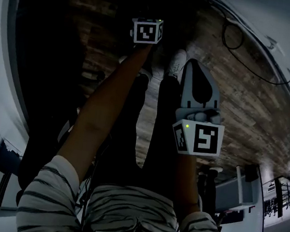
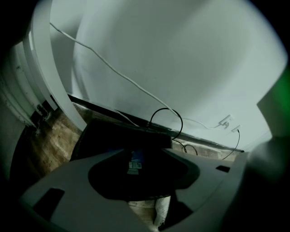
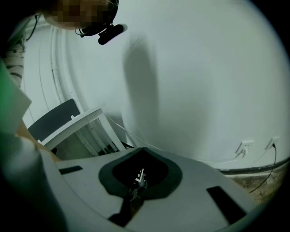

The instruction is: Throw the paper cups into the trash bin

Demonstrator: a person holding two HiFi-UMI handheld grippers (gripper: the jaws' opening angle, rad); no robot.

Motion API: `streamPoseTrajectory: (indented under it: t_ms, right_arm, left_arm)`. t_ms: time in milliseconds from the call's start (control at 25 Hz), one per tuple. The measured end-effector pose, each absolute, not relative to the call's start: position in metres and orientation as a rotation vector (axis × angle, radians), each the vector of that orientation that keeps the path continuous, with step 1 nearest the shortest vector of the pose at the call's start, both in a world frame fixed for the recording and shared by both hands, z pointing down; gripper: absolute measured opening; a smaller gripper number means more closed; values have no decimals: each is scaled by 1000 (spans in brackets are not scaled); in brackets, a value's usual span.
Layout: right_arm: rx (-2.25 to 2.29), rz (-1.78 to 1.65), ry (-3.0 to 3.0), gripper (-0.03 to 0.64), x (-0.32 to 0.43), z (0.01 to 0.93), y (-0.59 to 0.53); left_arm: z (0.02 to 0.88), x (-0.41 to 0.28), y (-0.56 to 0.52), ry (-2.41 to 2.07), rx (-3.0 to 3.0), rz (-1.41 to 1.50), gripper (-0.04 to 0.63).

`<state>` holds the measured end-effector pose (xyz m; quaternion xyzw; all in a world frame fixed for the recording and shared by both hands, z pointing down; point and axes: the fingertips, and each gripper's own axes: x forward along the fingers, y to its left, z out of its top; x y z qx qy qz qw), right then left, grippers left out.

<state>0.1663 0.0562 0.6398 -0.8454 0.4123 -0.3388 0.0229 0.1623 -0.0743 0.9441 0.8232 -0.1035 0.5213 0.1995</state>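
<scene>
Jaws of the left hand-held gripper (image 2: pixel 144 152) stand apart, and nothing is pressed between their pads. Through the gap shows what is probably the trash bin (image 2: pixel 120 136), a dark boxy shape. It stands on the wooden floor (image 2: pixel 50 140) right against the white wall (image 2: pixel 181 63), and a small pale label (image 2: pixel 134 166) sits on its near face. Its inside is black in this view, so whether any paper cups lie in it cannot be told. A thin cable (image 2: pixel 166 109) loops on the wall just behind it. Lower in the same gap, a white shoe (image 2: pixel 161 211) shows on the floor.

The right hand-held gripper (image 3: pixel 144 152) has its jaws together at the tips, clamped on nothing. A small metal part (image 3: pixel 138 179) shows in the dark hollow between its plates. Beyond it is white wall, with a white frame (image 3: pixel 88 122) and a dark panel (image 3: pixel 52 120) at the left. Two wall sockets (image 3: pixel 244 147) sit low at the right.

In the head view, both arms come out of striped sleeves (image 1: pixel 46 195) and reach down over dark trouser legs. The left marker cube (image 1: pixel 146 31) is farther from the body than the right marker cube (image 1: pixel 197 137).
</scene>
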Motion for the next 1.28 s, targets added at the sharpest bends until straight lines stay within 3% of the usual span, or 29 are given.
streamPoseTrajectory:
  t_ms: [1280]
  right_arm:
    - [-2628,-885,1499,18,147,512,33]
  left_arm:
    - [708,140,-96,-439,2325,1041,95]
